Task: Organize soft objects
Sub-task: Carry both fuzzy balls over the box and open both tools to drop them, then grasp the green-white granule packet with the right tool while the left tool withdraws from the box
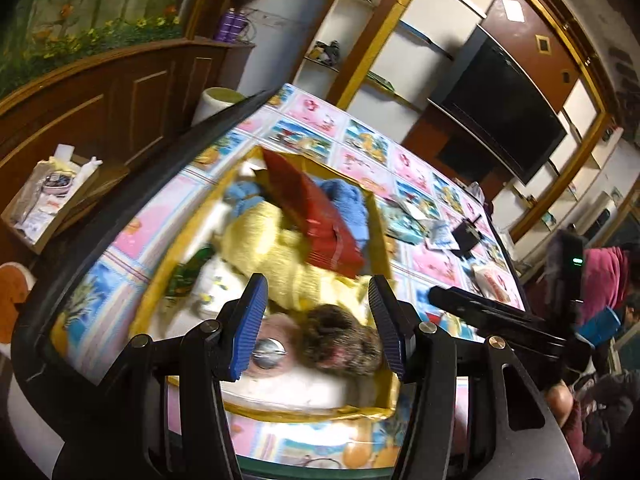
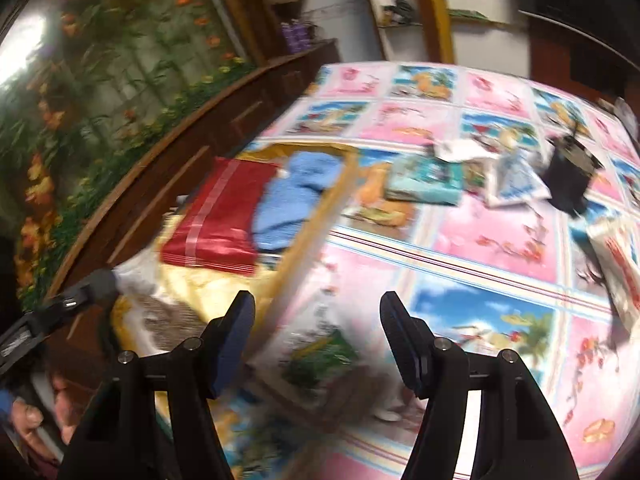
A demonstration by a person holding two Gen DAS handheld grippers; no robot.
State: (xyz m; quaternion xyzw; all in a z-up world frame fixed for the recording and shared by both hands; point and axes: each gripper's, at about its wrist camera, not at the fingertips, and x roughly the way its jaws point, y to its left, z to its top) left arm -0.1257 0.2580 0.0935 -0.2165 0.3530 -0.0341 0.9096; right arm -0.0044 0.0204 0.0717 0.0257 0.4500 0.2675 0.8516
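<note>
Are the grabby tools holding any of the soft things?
No. The left tool hangs open above the furry toy in the box; the right tool is open over the tablecloth.

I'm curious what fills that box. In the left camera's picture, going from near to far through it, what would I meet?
Brown furry thing → yellow knit fabric → red packet → blue towel.
</note>
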